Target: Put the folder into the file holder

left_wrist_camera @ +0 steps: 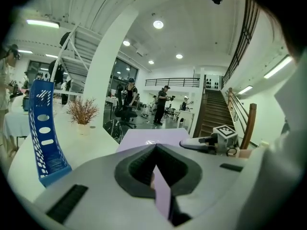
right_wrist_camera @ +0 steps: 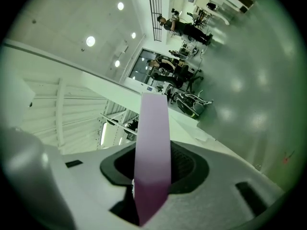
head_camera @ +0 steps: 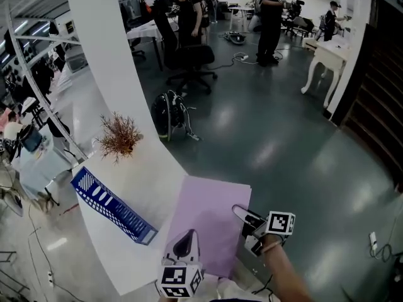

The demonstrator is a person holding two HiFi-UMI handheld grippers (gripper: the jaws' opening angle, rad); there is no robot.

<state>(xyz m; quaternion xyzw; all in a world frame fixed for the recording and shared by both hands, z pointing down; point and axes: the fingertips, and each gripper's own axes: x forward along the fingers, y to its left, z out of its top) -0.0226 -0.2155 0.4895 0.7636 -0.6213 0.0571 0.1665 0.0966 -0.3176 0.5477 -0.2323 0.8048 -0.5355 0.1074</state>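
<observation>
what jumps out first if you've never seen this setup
A lilac folder is held over the white table, with the left gripper and right gripper each having jaws shut on it. To its left a blue file holder sits on the table, with a dried plant beyond it.

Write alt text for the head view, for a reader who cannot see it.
The left gripper and right gripper each clamp an edge of a lilac folder over a white table. A blue file holder sits on the table to the folder's left, a dried plant beyond it.
</observation>
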